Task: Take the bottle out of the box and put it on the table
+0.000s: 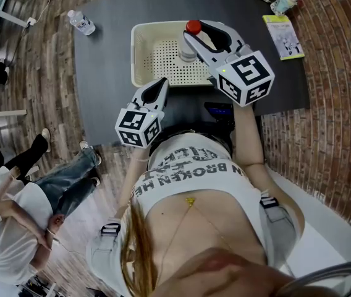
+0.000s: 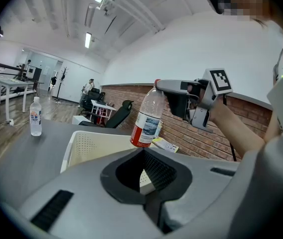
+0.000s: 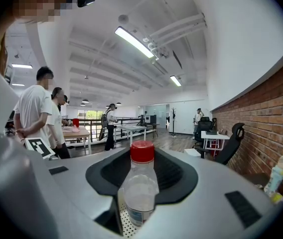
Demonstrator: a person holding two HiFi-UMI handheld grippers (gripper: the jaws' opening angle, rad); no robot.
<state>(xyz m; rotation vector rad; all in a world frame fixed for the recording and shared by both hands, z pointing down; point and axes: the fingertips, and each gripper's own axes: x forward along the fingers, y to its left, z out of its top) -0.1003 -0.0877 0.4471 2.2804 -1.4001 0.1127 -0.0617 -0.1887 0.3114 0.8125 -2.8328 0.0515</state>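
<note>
A clear plastic bottle [image 1: 188, 49] with a red cap and red label hangs upright above the cream perforated box [image 1: 137, 54]. My right gripper [image 1: 194, 33] is shut on its upper part, just under the cap. From the left gripper view the bottle [image 2: 149, 118] has its base slightly above the box's rim [image 2: 86, 148]. In the right gripper view the bottle [image 3: 140, 193] stands between the jaws. My left gripper [image 1: 161, 84] is shut and holds nothing; it hovers at the box's near edge, left of the bottle.
The box stands on a dark grey table [image 1: 101, 73]. A second water bottle [image 1: 80, 22] stands at the table's far left corner. A yellow booklet [image 1: 282, 36] and a small cup [image 1: 285, 2] lie at the far right. People [image 1: 15, 215] stand on the left.
</note>
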